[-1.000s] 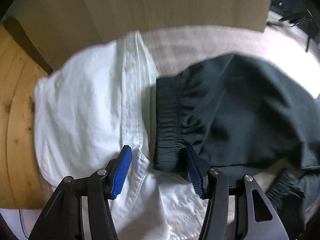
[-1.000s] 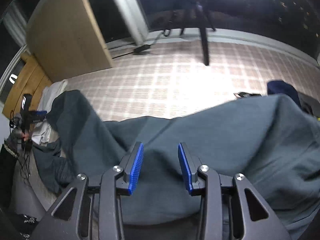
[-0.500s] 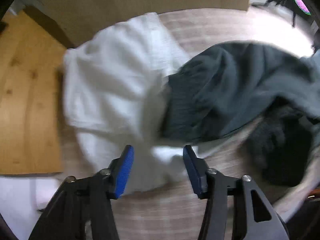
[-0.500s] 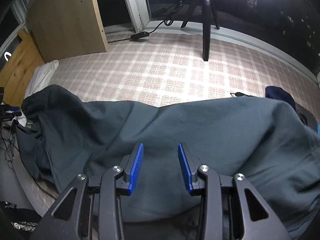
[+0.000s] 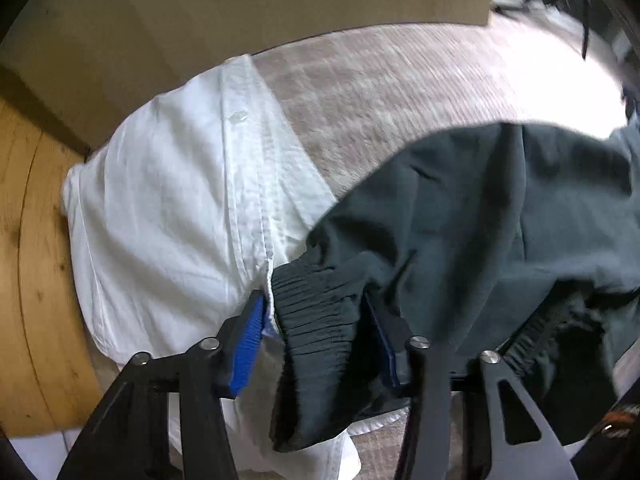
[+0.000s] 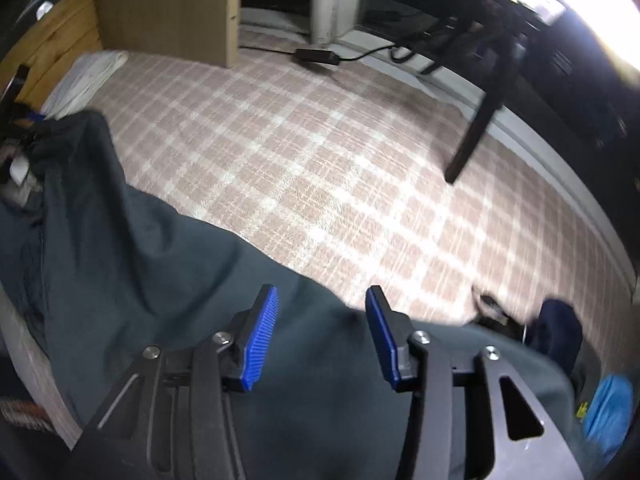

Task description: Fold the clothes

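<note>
L gripper (image 5: 320, 340) is angled down; ribbed cuff (image 5: 316, 304) sits between its spread jaws. R gripper (image 6: 322, 332) is held over dark garment (image 6: 140, 280), jaws spread, nothing pinched.

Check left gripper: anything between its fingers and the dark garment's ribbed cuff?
Nothing visible. The ribbed cuff already sits between the open fingers of the left gripper. The white shirt's edge lies right against the left finger, so a close might catch it too.

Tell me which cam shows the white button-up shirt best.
Left wrist: the white button-up shirt fills the left half, placket and button visible. Right wrist catches only a pale sliver at far left, beyond the dark green garment.
</note>
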